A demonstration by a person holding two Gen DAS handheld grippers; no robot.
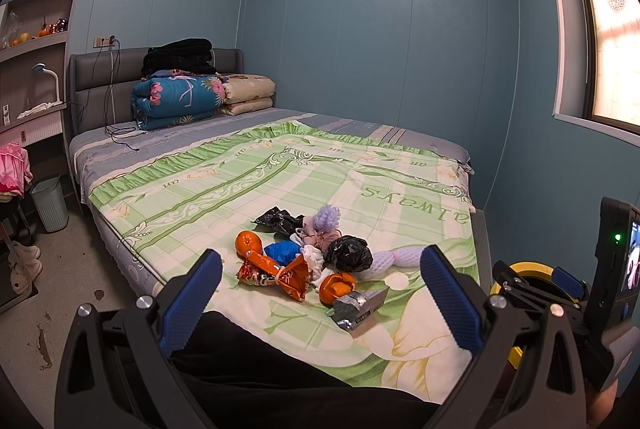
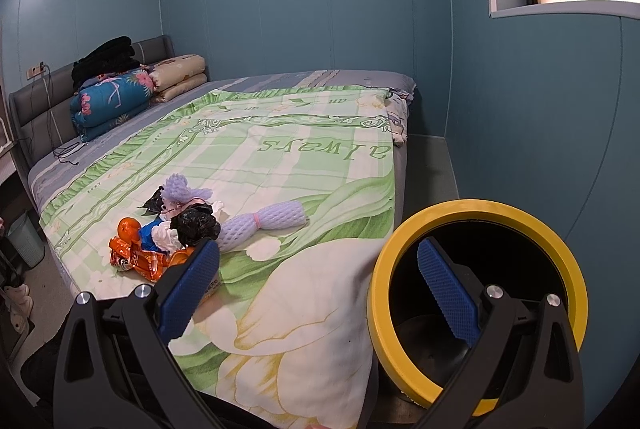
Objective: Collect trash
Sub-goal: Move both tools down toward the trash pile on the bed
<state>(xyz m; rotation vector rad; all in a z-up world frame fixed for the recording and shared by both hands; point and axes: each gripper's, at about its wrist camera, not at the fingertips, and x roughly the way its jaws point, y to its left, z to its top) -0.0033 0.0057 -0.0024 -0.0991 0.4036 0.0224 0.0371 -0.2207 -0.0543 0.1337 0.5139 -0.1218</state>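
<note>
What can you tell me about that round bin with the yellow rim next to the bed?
The bin is round, with a thick, glossy yellow rim that looks like plastic and a dark interior. It stands upright and open-topped on the floor at the foot corner of the bed, close against the hanging bedsheet. No trash shows inside.

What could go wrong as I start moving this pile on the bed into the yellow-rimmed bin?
1. The trash pile is tangled: pulling the orange snack wrapper may drag neighbours along.
2. The round orange fruit could roll off the sheet onto the floor.
3. The yellow-rimmed bin sits beside the bed's corner, below its surface; light pieces like the black plastic bag may miss it.
</note>
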